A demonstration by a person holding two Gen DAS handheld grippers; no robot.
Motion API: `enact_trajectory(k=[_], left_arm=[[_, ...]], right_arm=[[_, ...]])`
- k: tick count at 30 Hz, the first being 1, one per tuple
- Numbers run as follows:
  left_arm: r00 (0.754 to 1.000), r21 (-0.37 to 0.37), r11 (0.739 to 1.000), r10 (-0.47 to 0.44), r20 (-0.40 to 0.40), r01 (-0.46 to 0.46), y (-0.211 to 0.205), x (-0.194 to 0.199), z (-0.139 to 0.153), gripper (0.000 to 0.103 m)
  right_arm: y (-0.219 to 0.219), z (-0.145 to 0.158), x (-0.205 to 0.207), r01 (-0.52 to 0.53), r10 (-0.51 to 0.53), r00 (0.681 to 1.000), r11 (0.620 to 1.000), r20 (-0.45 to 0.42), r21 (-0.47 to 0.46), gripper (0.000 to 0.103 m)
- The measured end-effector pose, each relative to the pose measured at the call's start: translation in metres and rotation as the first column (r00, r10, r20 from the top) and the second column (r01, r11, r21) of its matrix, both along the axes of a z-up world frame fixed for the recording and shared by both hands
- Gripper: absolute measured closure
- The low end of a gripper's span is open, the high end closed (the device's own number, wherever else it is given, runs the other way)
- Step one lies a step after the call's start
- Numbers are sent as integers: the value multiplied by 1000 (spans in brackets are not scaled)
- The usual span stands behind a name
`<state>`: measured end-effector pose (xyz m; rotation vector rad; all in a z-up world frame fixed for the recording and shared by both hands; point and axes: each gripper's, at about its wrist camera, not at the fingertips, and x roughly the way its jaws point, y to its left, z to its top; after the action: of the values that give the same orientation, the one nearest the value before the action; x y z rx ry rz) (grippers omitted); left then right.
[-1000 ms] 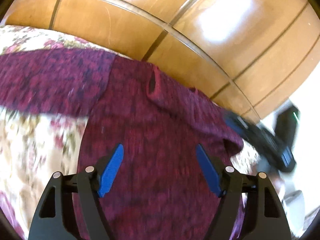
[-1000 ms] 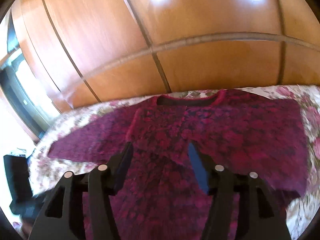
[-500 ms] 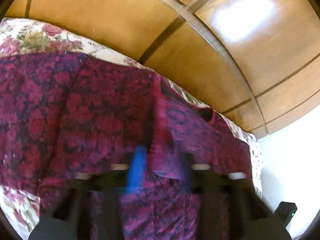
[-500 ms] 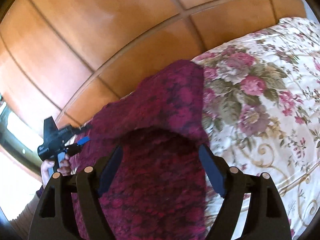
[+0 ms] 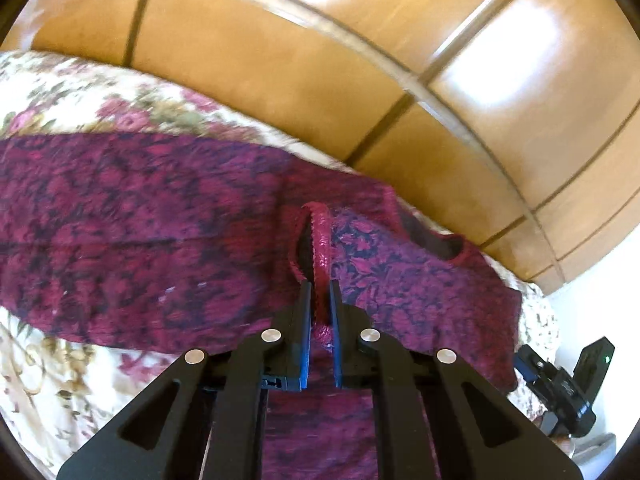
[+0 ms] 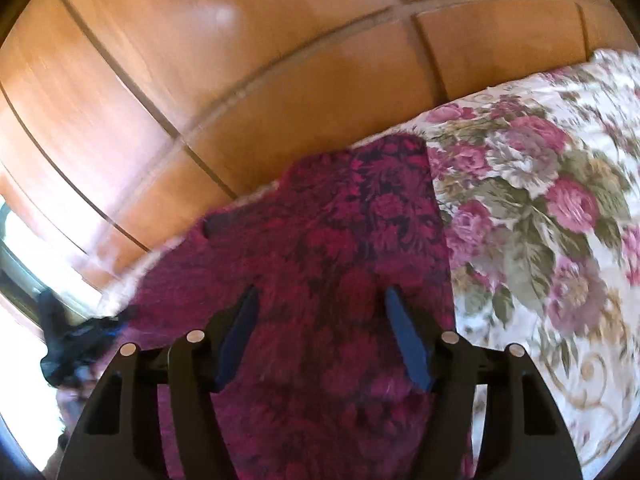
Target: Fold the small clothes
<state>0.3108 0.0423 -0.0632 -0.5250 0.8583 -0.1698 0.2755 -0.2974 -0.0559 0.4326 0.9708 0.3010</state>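
Since a second ago the left tongs (image 5: 320,308) have clamped onto the sweater (image 5: 160,240) at its neckline trim, low centre of frame. Right tongs (image 6: 320,320) gape, jaws just narrowing over the sleeve, pads not pressing. Sweater lies spread across the floral bedspread (image 6: 540,220), wood panelling (image 5: 280,52) behind. Probably a fold is starting.

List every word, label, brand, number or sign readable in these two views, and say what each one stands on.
None: no readable text in either view.
The maroon sweater shows only a knit pattern, the floral bedspread only flowers, the wooden panels are bare.
The other gripper's black body shows a small green light, no legible marking.
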Motion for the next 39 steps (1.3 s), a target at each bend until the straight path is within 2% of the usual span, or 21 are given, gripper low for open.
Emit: enact_trajectory(k=[2, 5, 10, 11, 13, 14, 17, 18, 20, 23, 25, 26, 29, 32, 34, 35, 37, 38, 39], left_arm=[[1000, 28, 1000, 0, -4, 0, -4, -4, -6, 96], [1000, 92, 996, -18, -17, 19, -9, -10, -16, 97], [1000, 89, 996, -21, -13, 22, -7, -14, -26, 94], [1000, 74, 997, -7, -16, 9, -5, -14, -25, 91], [1000, 60, 998, 2, -13, -1, 1, -20, -21, 77], [1000, 57, 998, 4, -2, -4, 3, -25, -18, 74], [998, 90, 994, 62, 26, -64, 15, -42, -9, 41], [996, 87, 993, 76, 36, -79, 21, -47, -7, 36], [993, 68, 992, 107, 40, -109, 38, -58, -5, 33], [981, 46, 980, 191, 42, -193, 69, -72, -7, 33], [966, -3, 966, 257, 25, -257, 99, -86, -12, 32], [957, -21, 957, 288, 16, -288, 111, -90, -14, 32], [914, -106, 908, 406, -21, -406, 159, -110, -25, 32], [860, -239, 828, 503, -81, -507, 215, -131, -39, 32], [836, -273, 793, 541, -95, -544, 237, -137, -41, 39], [819, -300, 767, 563, -108, -567, 252, -140, -42, 40], [794, -328, 731, 595, -124, -599, 269, -142, -44, 41], [774, -343, 704, 618, -134, -622, 280, -141, -44, 41], [766, -351, 691, 627, -143, -632, 286, -138, -45, 41]], right_arm=[[8, -14, 8, 13, -15, 1000, 996, -23, -86, 41], [16, -20, 5, 23, -20, 1000, 989, 24, -148, 40], [25, -19, 2, 12, -4, 999, 979, 40, -205, 33], [27, -16, 0, 7, 2, 999, 978, 42, -210, 27], [33, -7, -6, 1, 13, 998, 970, 56, -243, 15], [36, -8, -4, 5, 13, 998, 966, 67, -260, 11], [40, 3, -21, -2, 28, 995, 962, 92, -272, 9], [42, 7, -29, -6, 34, 995, 963, 99, -271, 8], [47, 10, -45, -21, 50, 993, 965, 105, -260, 3], [59, 6, -69, -72, 99, 991, 960, 88, -270, 3], [70, -3, -79, -103, 125, 990, 953, 62, -284, 2], [72, -6, -81, -107, 128, 990, 951, 54, -291, 2], [79, -14, -84, -110, 128, 991, 942, 36, -316, 2], [81, -17, -85, -112, 129, 991, 936, 28, -334, 2], [82, -20, -85, -116, 130, 991, 936, 20, -333, 2], [82, -21, -84, -116, 129, 991, 936, 18, -332, 2], [81, -22, -83, -116, 128, 992, 936, 16, -333, 2], [82, -22, -84, -115, 128, 992, 935, 16, -336, 2], [82, -23, -83, -115, 128, 992, 934, 16, -339, 2]])
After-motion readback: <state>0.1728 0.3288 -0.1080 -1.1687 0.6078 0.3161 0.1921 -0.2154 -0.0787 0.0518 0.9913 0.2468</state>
